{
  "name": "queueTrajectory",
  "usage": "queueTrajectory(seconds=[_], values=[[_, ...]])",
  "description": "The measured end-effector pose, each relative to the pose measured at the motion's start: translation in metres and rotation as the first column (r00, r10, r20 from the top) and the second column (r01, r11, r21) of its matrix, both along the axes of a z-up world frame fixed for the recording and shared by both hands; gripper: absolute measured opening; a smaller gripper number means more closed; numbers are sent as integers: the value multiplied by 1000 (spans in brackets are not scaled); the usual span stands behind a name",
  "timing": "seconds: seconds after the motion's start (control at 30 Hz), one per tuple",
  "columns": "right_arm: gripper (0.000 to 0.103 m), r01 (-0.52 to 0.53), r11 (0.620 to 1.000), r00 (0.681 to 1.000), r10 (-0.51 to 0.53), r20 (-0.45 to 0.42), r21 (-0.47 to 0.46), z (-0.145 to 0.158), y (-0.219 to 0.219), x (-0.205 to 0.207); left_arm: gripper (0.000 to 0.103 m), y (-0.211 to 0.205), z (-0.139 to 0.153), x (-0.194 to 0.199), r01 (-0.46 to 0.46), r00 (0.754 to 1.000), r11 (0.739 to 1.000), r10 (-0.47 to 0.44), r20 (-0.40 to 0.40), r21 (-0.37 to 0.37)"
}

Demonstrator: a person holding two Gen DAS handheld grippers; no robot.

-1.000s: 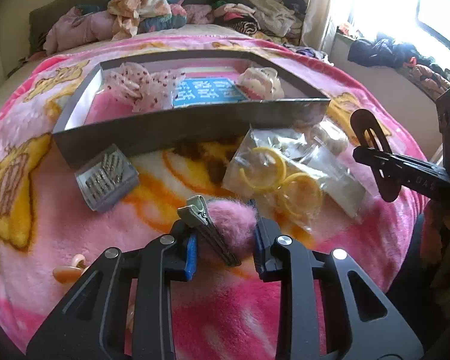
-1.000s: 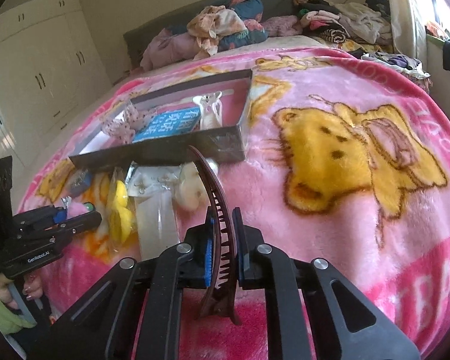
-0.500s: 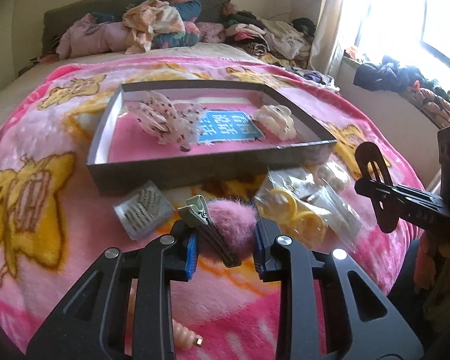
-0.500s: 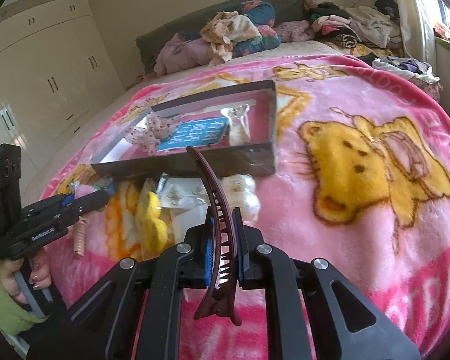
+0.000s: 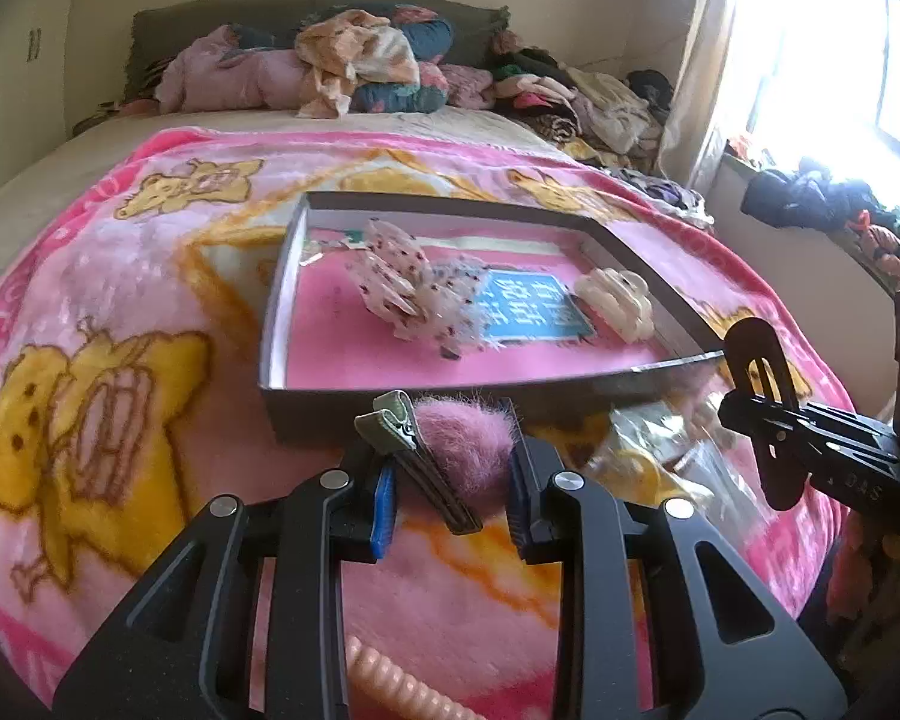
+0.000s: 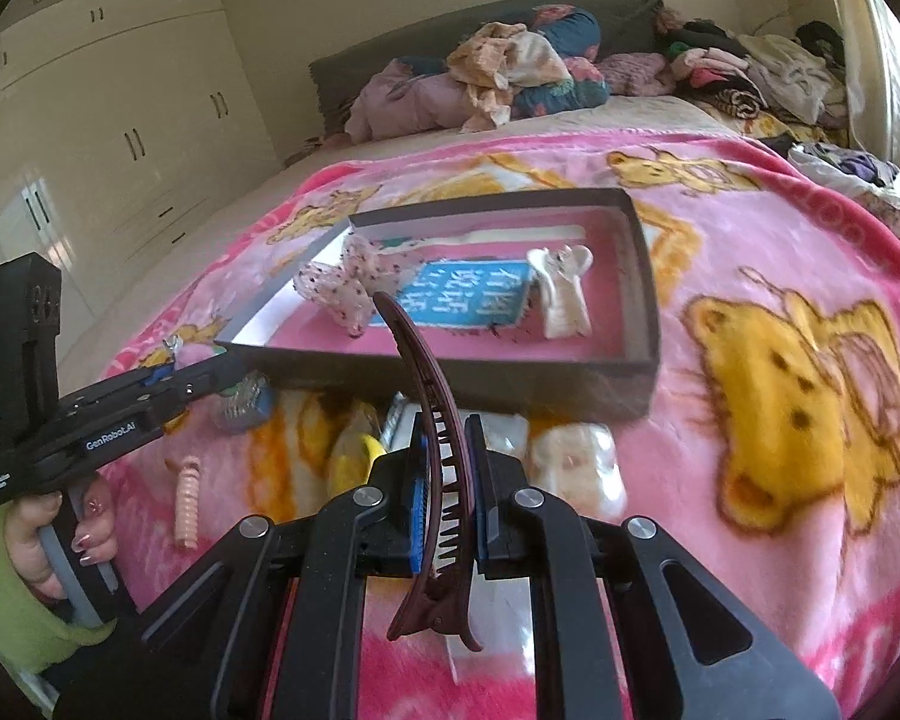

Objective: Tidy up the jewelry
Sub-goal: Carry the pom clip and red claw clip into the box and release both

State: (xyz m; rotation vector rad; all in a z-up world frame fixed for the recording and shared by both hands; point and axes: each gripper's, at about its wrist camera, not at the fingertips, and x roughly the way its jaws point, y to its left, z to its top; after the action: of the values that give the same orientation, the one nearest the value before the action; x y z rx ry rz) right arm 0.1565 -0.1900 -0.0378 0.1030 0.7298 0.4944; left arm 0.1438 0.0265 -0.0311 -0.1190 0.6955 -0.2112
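Only right wrist view shows my hand [image 6: 60, 546]. My right gripper [image 6: 444, 510] clamps maroon clip [image 6: 432, 450], long axis toward 12 o'clock; left gripper [image 5: 450, 480] grasps pink pompom clip [image 5: 450, 450].

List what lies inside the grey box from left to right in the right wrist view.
Spotted sheer bow → blue card with white writing → cream claw clip, all inside the grey box.

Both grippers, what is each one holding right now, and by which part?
Left gripper: pink pompom hair clip, squeezed across its fluffy ball. Right gripper: dark red banana clip, pinched across its toothed middle.
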Motion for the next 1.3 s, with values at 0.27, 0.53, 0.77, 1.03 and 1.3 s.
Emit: queueTrajectory(seconds=[0.27, 0.53, 0.77, 1.03, 1.3], values=[[11, -12, 1000, 1000, 12, 17, -11, 9, 14, 20, 21, 8, 5, 11, -34, 999, 999, 34, 9, -14], [11, -1, 1000, 1000, 1, 25, -30, 14, 19, 43, 21, 14, 8, 29, -51, 999, 999, 51, 12, -19], [11, 9, 999, 999, -8, 35, -37, 18, 21, 63, 21, 18, 4, 48, -64, 998, 998, 64, -2, -20], [11, 24, 998, 999, -22, 28, -56, 18, 24, 92, 21, 9, 0, 70, -44, 999, 999, 44, -28, 10], [11, 39, 997, 999, -39, 3, -71, 10, 25, 114, 21, 2, -8, 90, -32, 997, 999, 35, -68, 41]])
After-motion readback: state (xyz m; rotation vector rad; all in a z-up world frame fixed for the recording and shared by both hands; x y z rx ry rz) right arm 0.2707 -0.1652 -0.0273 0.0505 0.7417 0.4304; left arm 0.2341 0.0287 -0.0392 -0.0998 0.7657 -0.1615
